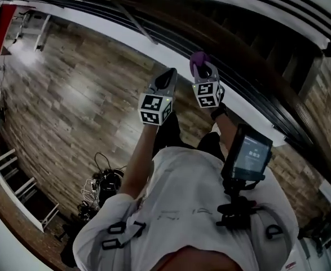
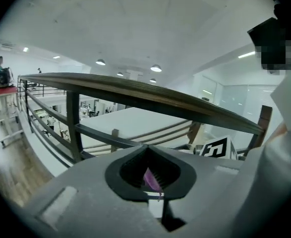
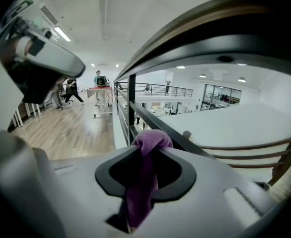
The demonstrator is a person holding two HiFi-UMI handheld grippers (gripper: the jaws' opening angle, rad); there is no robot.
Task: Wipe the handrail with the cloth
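Beneath the wooden handrail [image 2: 135, 90], our right gripper [image 3: 147, 150] fingers pinch the purple cloth [image 3: 150, 138] near the rail. Our left gripper [image 2: 146, 147] fingers press together on a purple scrap [image 2: 151, 180].

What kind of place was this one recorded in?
Probably an upper-level walkway in an open-plan office or lab: a long wooden handrail, wood-plank floor, recessed ceiling lights.

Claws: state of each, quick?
Left claw: shut on a purple sliver.
Right claw: shut on the purple cloth.
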